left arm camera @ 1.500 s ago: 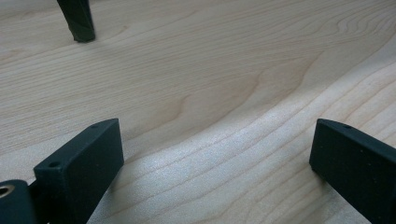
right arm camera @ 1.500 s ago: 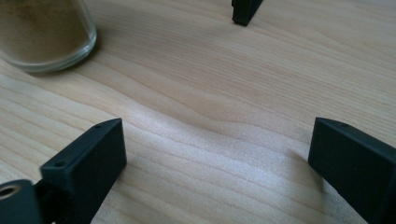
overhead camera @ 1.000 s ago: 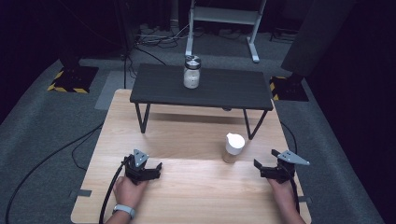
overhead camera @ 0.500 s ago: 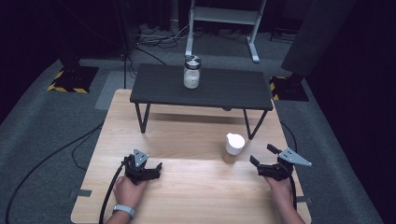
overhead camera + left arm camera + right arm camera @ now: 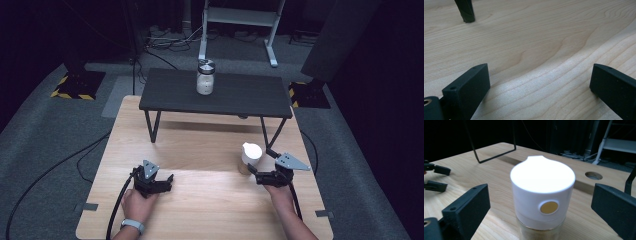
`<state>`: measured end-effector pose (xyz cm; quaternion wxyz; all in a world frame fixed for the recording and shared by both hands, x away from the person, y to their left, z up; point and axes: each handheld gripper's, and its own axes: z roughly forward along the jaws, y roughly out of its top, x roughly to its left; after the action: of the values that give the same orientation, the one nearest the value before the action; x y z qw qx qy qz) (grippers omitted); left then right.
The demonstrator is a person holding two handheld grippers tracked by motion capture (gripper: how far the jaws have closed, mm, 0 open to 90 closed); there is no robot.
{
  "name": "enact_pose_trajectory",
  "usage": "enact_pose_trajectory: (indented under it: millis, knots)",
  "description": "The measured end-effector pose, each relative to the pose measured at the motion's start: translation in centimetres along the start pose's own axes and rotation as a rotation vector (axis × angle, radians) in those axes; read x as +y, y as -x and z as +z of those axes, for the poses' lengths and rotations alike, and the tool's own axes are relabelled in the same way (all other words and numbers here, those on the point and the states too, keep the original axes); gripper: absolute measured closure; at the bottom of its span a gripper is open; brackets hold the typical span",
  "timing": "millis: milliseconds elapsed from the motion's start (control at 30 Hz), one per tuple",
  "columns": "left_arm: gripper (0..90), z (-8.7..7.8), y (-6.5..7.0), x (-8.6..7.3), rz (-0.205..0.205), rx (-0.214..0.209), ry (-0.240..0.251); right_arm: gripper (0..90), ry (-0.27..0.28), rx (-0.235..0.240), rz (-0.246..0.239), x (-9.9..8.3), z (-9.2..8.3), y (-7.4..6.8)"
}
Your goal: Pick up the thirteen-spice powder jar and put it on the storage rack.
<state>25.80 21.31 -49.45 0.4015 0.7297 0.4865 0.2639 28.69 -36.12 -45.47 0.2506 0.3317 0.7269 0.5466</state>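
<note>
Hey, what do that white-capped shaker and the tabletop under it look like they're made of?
Shaker: the cap looks like smooth matte white plastic, evenly molded; the body below seems clear plastic or glass over tan powder, too little showing to tell. Tabletop: pale wood or wood veneer, wavy grain showing.

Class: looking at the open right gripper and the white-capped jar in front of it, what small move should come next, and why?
Probably ease the right gripper forward, then close. Its jaws stand open on either side of the white-capped glass jar of tan powder without touching it; the jar stands upright on the light wooden table.

2 jars (image 5: pixel 205 76), 2 tongs (image 5: pixel 263 165)
</note>
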Motion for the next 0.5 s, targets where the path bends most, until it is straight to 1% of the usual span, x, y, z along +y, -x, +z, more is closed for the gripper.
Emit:
enact_pose_trajectory:
  millis: [133, 233, 300, 367, 433, 500]
  knots:
    - [2.6, 0.0, 0.0, 0.0, 0.0, 0.0, 0.0, 2.2, -0.054, -0.029, 0.024, -0.1, 1.1, -0.3]
    - [2.6, 0.0, 0.0, 0.0, 0.0, 0.0, 0.0, 6.7, -0.043, -0.037, 0.036, -1.2, 1.8, -0.5]
    - [2.6, 0.0, 0.0, 0.0, 0.0, 0.0, 0.0, 8.9, -0.045, -0.043, 0.03, -1.8, 2.3, -0.8]
    - [2.6, 0.0, 0.0, 0.0, 0.0, 0.0, 0.0, 11.3, -0.062, -0.045, 0.036, -2.0, 2.9, -1.0]
    - [2.6, 0.0, 0.0, 0.0, 0.0, 0.0, 0.0, 15.1, -0.067, -0.043, 0.048, -2.3, 3.3, -1.0]
    - [2.6, 0.0, 0.0, 0.0, 0.0, 0.0, 0.0, 19.7, -0.069, -0.035, 0.048, -2.5, 3.7, -0.8]
